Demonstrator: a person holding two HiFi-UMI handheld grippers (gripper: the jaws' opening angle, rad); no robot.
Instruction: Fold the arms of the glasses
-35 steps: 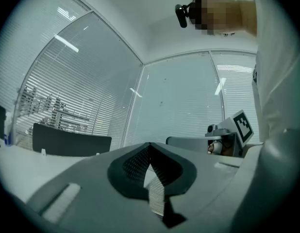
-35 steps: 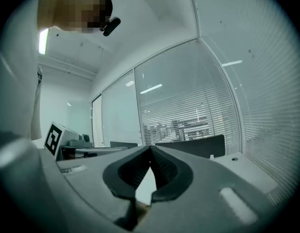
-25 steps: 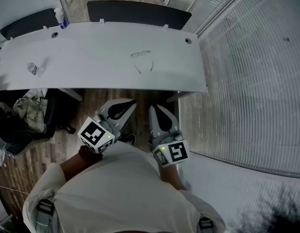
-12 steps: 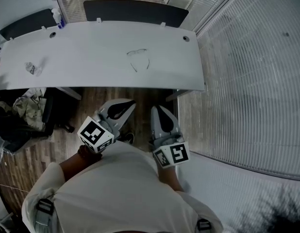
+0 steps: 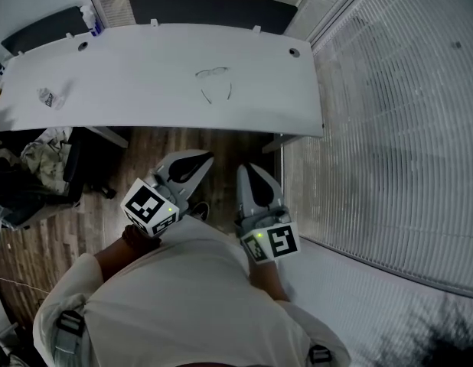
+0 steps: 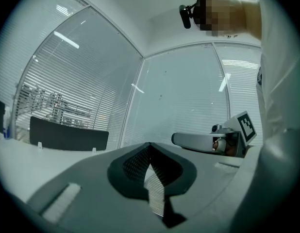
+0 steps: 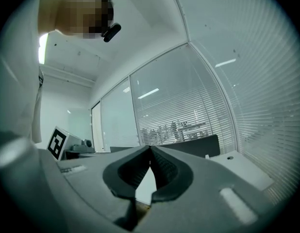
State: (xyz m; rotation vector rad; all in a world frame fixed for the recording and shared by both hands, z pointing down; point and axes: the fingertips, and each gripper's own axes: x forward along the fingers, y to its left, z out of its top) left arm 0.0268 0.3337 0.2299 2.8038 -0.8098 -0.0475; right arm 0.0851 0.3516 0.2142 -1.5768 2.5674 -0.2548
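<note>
A pair of thin-framed glasses (image 5: 213, 81) lies on the white table (image 5: 145, 82), lenses at the far side and both arms spread open toward me. My left gripper (image 5: 192, 161) and right gripper (image 5: 249, 176) hang side by side over the wooden floor, short of the table's near edge and well apart from the glasses. Both are shut with nothing between the jaws. In the left gripper view the left gripper (image 6: 149, 147) has its tips together, and the right gripper view shows the right gripper (image 7: 150, 149) the same; neither view shows the glasses.
A crumpled wrapper (image 5: 47, 98) lies at the table's left. Dark partition panels (image 5: 210, 8) stand behind the table. A window wall with blinds (image 5: 389, 128) runs along the right. A chair with clothes (image 5: 41, 170) stands under the table's left side.
The table and glasses have shifted a little farther up the head view. Both grippers kept shut and stay close to my body.
</note>
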